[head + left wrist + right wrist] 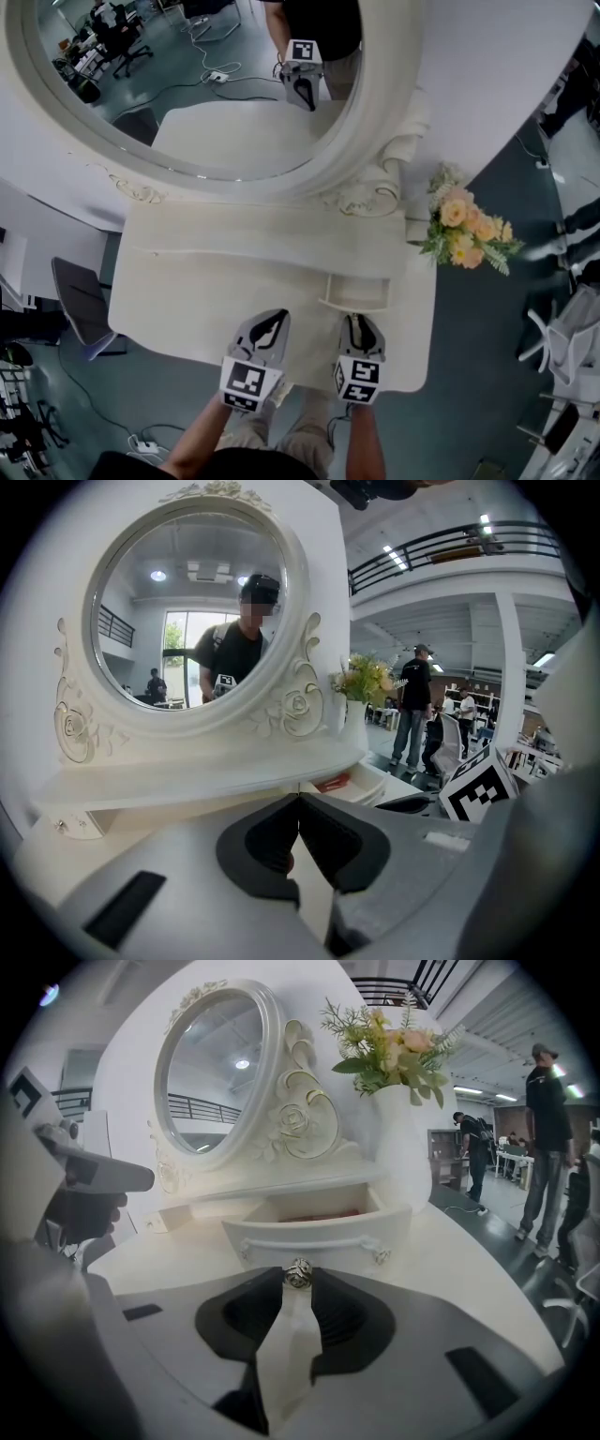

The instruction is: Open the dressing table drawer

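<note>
Fingers of the right gripper [298, 1284] pinch the small knob [298, 1272] of the drawer [319, 1230], half out below the mirror [211, 1072], by their tips alone, so a skewed tug could slip them off; the left gripper [298, 803], fingers together, holds nothing.

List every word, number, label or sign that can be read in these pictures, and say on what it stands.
None can be read.
Marker cubes on the left gripper and right gripper: black-and-white square patterns only, no letters.
Red thing in the open drawer: too blurred to tell any print.
</note>
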Demonstrator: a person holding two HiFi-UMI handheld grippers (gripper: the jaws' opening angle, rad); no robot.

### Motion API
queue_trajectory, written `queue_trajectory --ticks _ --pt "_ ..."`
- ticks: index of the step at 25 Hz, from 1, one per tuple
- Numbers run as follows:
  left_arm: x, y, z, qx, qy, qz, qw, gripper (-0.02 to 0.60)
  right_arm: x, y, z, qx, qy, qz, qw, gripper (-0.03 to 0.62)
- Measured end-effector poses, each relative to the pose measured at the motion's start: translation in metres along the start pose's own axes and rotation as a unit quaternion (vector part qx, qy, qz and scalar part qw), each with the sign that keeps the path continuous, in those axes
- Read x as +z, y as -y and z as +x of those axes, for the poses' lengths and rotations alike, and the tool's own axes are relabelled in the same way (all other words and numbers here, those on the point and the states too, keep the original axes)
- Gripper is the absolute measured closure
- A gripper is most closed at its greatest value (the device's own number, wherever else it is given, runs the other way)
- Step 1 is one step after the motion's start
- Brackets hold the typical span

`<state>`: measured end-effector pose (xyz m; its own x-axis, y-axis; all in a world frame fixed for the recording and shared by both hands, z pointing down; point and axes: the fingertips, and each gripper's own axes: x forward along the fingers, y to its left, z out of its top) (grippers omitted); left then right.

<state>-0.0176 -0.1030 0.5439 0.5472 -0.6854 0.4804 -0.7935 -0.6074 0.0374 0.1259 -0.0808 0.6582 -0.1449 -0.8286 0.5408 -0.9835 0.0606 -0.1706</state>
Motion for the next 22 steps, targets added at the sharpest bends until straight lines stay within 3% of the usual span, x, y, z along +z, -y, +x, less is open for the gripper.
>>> queue_trajectory --ticks 9,22 --pt "0.011 0.002 -0.011 -0.004 0.009 -0.002 0.9999 0.578 0.012 0.001 -0.011 -0.017 0.007 -0.006 1.0 0.488" --pt "0.068 0.006 -0.051 -0.023 0.069 0.02 0.9972 0.578 0.086 -0.02 -0.072 -0.038 0.067 -0.033 0.996 0.493"
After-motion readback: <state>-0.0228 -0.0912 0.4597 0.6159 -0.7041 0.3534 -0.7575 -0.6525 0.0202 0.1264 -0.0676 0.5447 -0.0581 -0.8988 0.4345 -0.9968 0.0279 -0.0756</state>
